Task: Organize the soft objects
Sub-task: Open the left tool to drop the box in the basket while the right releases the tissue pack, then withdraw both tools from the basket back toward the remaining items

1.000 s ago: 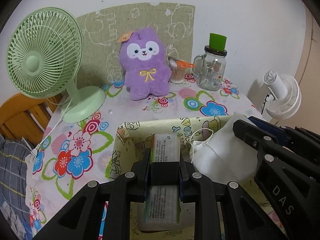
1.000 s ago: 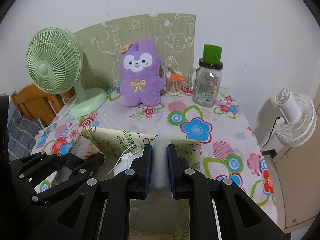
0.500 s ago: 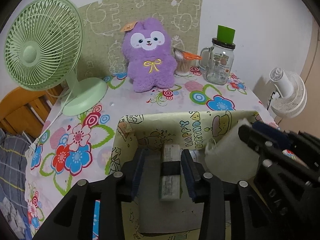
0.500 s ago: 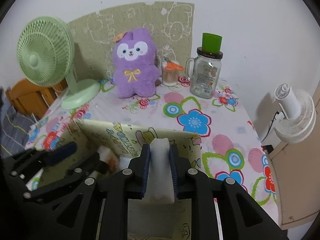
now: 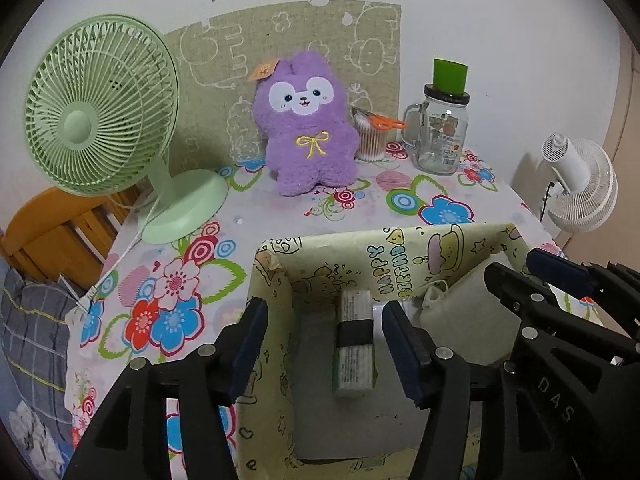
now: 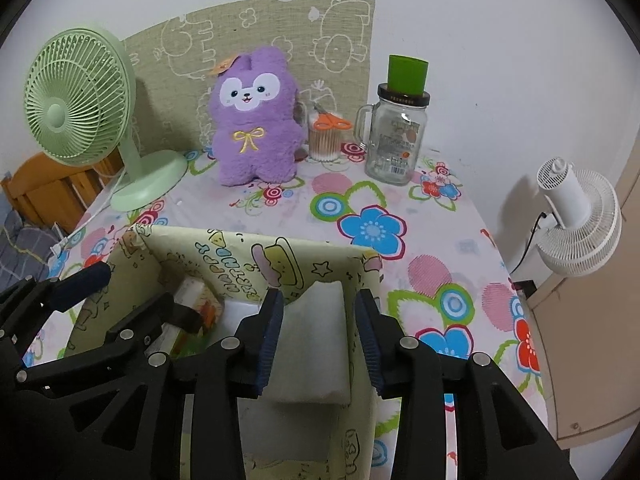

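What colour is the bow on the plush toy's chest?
Yellow, on the purple plush toy; the right wrist view shows the bow best.

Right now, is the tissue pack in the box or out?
In. The tissue pack lies inside the box, with the left gripper open around it and clear gaps on both sides.

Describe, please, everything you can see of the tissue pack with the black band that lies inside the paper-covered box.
The tissue pack is a slim soft-looking packet, white and pale green with small printed text, bound round its middle by a black band. It lies on the pale floor of the box, its far end up by the wall printed "Happy Birthday". The left gripper hovers open above it, blue-padded fingers clear of both sides. A white pad sits apart to its right.
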Demonstrator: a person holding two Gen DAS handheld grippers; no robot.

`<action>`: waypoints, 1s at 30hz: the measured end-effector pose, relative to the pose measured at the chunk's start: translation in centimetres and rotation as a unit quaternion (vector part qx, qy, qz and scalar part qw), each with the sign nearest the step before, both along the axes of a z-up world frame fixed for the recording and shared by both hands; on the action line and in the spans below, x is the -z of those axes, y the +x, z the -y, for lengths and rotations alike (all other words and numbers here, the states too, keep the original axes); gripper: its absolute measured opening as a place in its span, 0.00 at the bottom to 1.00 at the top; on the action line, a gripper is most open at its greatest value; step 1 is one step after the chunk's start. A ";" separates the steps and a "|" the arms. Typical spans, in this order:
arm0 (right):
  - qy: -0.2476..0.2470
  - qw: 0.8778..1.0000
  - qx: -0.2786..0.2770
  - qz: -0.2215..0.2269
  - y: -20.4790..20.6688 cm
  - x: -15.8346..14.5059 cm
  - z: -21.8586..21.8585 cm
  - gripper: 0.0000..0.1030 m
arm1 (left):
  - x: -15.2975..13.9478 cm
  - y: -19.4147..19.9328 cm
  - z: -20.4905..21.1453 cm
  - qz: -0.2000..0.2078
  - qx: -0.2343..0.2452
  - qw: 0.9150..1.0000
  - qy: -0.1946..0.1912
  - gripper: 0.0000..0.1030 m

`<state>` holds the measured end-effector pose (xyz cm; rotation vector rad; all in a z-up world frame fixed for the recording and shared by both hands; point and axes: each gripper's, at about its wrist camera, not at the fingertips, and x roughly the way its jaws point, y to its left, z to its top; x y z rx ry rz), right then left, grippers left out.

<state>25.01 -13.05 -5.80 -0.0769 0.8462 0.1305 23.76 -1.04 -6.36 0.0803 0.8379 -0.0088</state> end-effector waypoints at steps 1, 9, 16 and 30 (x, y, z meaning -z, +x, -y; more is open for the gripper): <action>0.000 1.000 0.000 0.000 -0.1 -0.1 0.0 0.41 | -0.2 -0.2 0.0 0.002 0.000 1.000 0.003 0.63; -0.006 1.000 0.021 0.008 -1.4 -0.9 0.8 0.61 | -1.2 -1.5 -0.6 0.017 -0.009 1.000 0.010 0.75; -0.006 1.000 0.020 0.010 -3.0 -1.5 1.1 0.65 | -1.9 -3.1 -0.6 0.027 -0.010 0.999 0.017 0.82; -0.008 0.999 0.025 0.034 -6.8 -3.2 2.2 0.74 | -3.5 -6.9 -0.4 0.048 -0.006 0.999 0.009 0.90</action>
